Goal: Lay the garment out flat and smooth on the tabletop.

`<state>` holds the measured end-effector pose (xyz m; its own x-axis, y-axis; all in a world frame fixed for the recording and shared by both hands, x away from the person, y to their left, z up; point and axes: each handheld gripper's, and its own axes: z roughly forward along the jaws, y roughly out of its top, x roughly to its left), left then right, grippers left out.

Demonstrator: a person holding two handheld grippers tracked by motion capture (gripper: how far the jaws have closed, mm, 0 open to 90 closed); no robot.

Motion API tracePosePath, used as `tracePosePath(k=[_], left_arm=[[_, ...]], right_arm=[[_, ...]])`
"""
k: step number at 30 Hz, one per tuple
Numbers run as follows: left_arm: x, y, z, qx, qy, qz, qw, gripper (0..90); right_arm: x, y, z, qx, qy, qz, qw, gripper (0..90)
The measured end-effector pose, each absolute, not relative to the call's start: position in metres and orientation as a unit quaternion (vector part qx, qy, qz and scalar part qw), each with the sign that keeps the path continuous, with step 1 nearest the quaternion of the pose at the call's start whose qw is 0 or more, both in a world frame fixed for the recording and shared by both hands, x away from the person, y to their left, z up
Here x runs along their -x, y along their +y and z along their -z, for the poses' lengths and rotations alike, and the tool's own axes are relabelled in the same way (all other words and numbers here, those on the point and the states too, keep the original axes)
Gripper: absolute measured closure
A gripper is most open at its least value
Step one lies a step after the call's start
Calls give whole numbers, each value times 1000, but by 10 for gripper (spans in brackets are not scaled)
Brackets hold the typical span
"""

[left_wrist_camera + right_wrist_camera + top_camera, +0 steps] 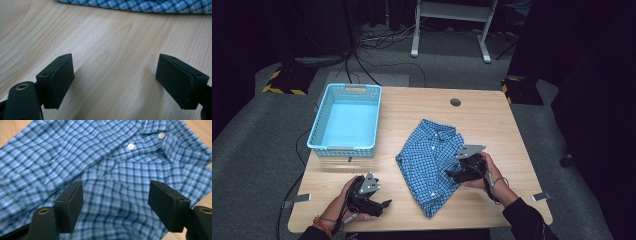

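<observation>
A folded blue checked shirt [429, 160] lies in the middle of the wooden table [492, 120], collar toward the far side. My right gripper [451, 174] hovers over the shirt's right edge, jaws wide apart with nothing between them. In the right gripper view the shirt [105, 162] with its white buttons spreads out beyond the gripper [115, 202]. My left gripper [384, 203] rests near the table's front edge, left of the shirt, open and empty. In the left gripper view that gripper [115, 80] stands over bare wood, with the shirt's hem [140, 5] at the top.
A light blue plastic basket [346, 120], with nothing in it, stands at the table's far left. A round cable hole [455, 102] sits near the far edge. Cables and a white frame lie on the grey floor beyond the table.
</observation>
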<state>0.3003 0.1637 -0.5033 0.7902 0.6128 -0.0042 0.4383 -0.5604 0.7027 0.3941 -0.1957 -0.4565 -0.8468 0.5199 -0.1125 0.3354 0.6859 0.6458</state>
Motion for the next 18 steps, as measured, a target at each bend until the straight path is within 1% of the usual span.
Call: tracePosePath(k=[9,15,18], left_arm=[[-299,160,503,-873,306,-124,359,150],[-299,155,503,-874,307,-122,357,149],[-300,150,500,-879,306,-120,346,150]], right_arm=[[-379,-198,473,-227,917,-302,127,273],[-377,-201,483,-231,917,-300,124,268],[-378,-205,484,-233,914,-310,118,268]])
